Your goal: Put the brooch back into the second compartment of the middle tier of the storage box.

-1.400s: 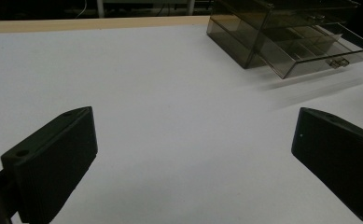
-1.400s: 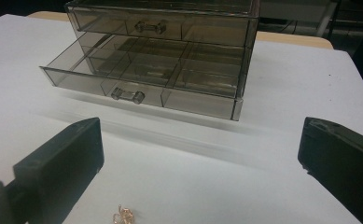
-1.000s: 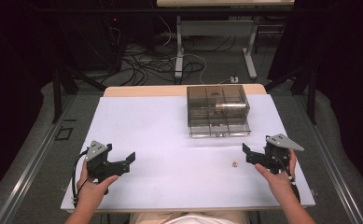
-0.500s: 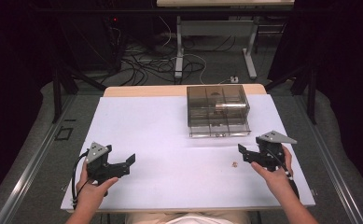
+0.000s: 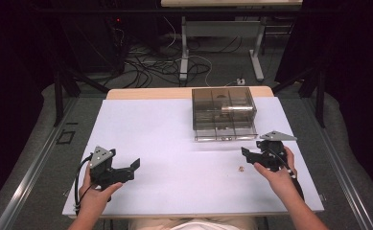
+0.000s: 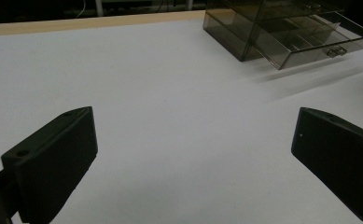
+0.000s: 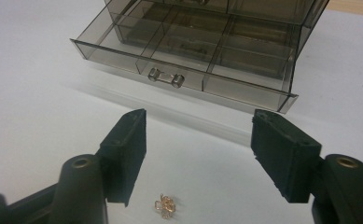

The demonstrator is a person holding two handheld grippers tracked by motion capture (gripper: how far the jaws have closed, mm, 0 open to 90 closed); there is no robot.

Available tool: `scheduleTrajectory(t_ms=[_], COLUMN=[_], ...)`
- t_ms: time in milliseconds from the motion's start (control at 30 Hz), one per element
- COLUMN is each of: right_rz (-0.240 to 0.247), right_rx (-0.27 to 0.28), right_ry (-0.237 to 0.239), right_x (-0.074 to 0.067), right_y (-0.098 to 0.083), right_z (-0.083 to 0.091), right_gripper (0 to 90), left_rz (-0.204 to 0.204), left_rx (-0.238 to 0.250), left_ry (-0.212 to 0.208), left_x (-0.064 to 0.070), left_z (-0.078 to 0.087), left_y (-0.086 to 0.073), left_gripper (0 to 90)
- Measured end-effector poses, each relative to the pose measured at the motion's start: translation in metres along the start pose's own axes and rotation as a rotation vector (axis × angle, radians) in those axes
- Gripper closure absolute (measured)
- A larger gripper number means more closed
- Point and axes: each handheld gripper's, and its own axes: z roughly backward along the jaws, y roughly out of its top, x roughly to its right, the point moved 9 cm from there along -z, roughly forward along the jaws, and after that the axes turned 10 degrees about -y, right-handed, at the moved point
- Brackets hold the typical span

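A smoky clear drawer box [image 5: 224, 112] stands at the back right of the white table [image 5: 174, 143], its lower drawer [image 7: 179, 56] pulled out a little, with a small metal handle [image 7: 166, 78] on its front. A tiny gold metal piece [image 5: 240, 168] lies loose on the table in front of the box. My right gripper [image 5: 249, 158] hovers just right of that piece, open and empty; in the right gripper view the gold piece [image 7: 165, 205] lies low between the jaws of the gripper [image 7: 198, 122]. My left gripper [image 5: 131, 171] is at the front left, wide open [image 6: 193, 135], holding nothing.
The box [image 6: 286, 32] sits far ahead and to the right in the left gripper view. A wooden strip [image 5: 145, 93] runs along the table's back edge. Beyond the table are desk legs and cables on the floor [image 5: 174, 62].
My right gripper has shifted a little left and away from the person, closer to the gold piece. The left gripper has barely moved.
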Motion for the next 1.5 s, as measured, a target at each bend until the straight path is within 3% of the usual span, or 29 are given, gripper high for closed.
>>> scheduleTrajectory(t_ms=[233,433,867,1200,1500], right_rz=[0.019,0.012,-0.083,-0.078,-0.081], right_rx=[-0.039,-0.056,-0.203,-0.311,-0.363], right_ry=[0.000,0.031,0.062,0.050,0.051], right_x=[-0.003,-0.008,-0.018,-0.020,-0.023], right_y=[-0.009,-0.013,-0.027,-0.040,-0.047], right_z=[-0.008,-0.011,-0.018,-0.023,-0.026], right_gripper=[38.6,42.6,48.7,55.0,58.1], left_rz=[-0.002,0.001,0.004,0.005,0.001], left_rx=[-0.008,-0.006,-0.005,-0.009,-0.018], left_ry=[0.003,0.003,0.006,0.001,-0.001], left_x=[-0.001,-0.001,-0.002,-0.001,-0.001], left_z=[0.000,0.000,0.002,0.001,0.000], left_y=[-0.001,-0.001,-0.002,-0.003,-0.004], left_gripper=[0.2,0.2,0.3,0.2,0.2])
